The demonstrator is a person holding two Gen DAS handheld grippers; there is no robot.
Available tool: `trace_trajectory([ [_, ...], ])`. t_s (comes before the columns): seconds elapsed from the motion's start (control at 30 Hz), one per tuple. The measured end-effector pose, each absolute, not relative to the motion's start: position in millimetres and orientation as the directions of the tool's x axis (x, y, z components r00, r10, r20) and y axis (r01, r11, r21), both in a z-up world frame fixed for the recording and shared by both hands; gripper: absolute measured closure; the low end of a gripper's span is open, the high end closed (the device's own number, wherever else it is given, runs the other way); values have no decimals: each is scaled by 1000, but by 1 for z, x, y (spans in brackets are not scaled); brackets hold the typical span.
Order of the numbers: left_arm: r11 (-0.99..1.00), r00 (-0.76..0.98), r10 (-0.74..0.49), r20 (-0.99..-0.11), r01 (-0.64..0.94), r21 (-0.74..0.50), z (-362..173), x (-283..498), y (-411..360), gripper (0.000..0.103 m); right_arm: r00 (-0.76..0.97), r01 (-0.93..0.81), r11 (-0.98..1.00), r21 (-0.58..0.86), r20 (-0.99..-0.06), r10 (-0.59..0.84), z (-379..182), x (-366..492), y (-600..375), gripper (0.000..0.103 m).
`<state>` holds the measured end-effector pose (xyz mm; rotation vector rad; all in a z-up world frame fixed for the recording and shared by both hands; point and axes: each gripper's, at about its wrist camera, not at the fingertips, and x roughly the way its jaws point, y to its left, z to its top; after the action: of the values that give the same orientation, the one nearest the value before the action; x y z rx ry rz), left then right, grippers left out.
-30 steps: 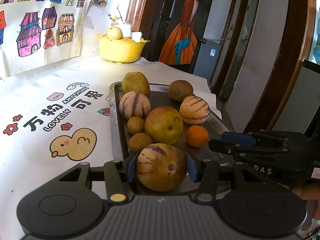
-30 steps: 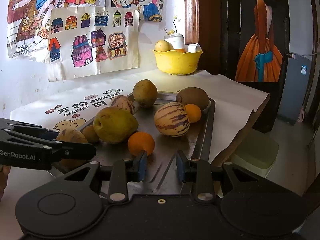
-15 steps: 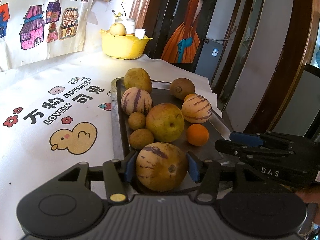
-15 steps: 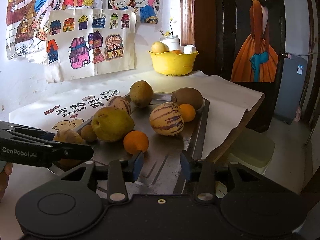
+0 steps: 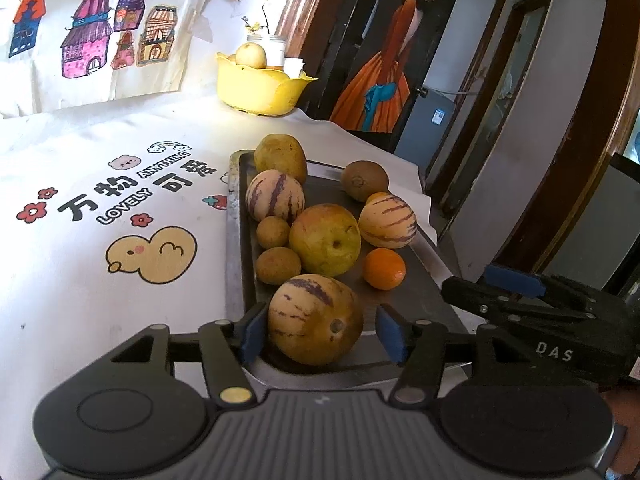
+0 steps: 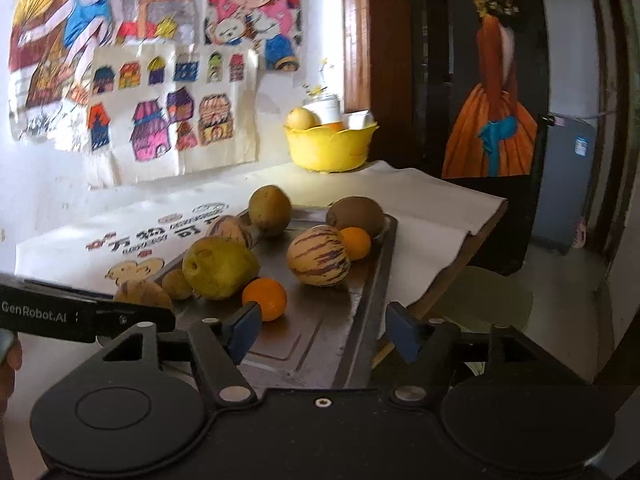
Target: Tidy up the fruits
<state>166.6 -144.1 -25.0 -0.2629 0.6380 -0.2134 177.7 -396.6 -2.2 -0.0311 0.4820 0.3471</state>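
The left gripper [image 5: 318, 332] has its blue pads spread on either side of a striped melon [image 5: 315, 318] at the near end of the tray [image 5: 234, 240]; a gap shows beside the right pad, and I cannot tell whether the left pad touches the skin, so the jaws stand released around the fruit rather than clamped on it. The melon sits on the tray floor. Beyond it lie two small brown fruits [image 5: 278, 266], a big yellow-green pear [image 5: 325, 239] and an orange [image 5: 384, 269], then two more striped melons [image 5: 275, 200], a potato-coloured fruit [image 5: 281, 157] and a kiwi [image 5: 366, 180] at the far end. From the right side, a second orange [image 6: 355, 243] shows tucked between a striped melon and the kiwi. The right gripper [image 6: 322, 332] hangs spread wide over the tray's near right edge, holding nothing; the nearer orange sits just beside its left pad [image 6: 240, 330]. The tray lies on a white cloth [image 5: 80, 184] printed with a duck and the word LOVELY. At the back of the table a yellow bowl [image 5: 262, 88] holds a pale fruit, with children's drawings [image 6: 160, 120] on the wall behind.
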Motion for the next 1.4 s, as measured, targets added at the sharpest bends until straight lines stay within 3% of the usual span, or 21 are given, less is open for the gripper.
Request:
trace_trajectory([
  [0.57, 948, 816, -249, -521, 95, -304, -7, 146, -144, 17, 866, -238, 961, 142, -417, 277, 6, 143, -416, 7],
  [0.73, 950, 832, -226, -506, 73, -304, -1, 139, -139, 2, 880, -221, 962, 159, -394, 267, 10, 129, -413, 2],
  [1.07, 958, 853, -185, -489, 45, -284, 8, 128, -126, 1, 908, -201, 970, 139, -344, 238, 23, 103, -396, 1],
  [1.4, 982, 865, -129, -484, 43, -185, 8, 101, -99, 1, 898, -198, 968, 154, -367, 242, 20, 81, -372, 1],
])
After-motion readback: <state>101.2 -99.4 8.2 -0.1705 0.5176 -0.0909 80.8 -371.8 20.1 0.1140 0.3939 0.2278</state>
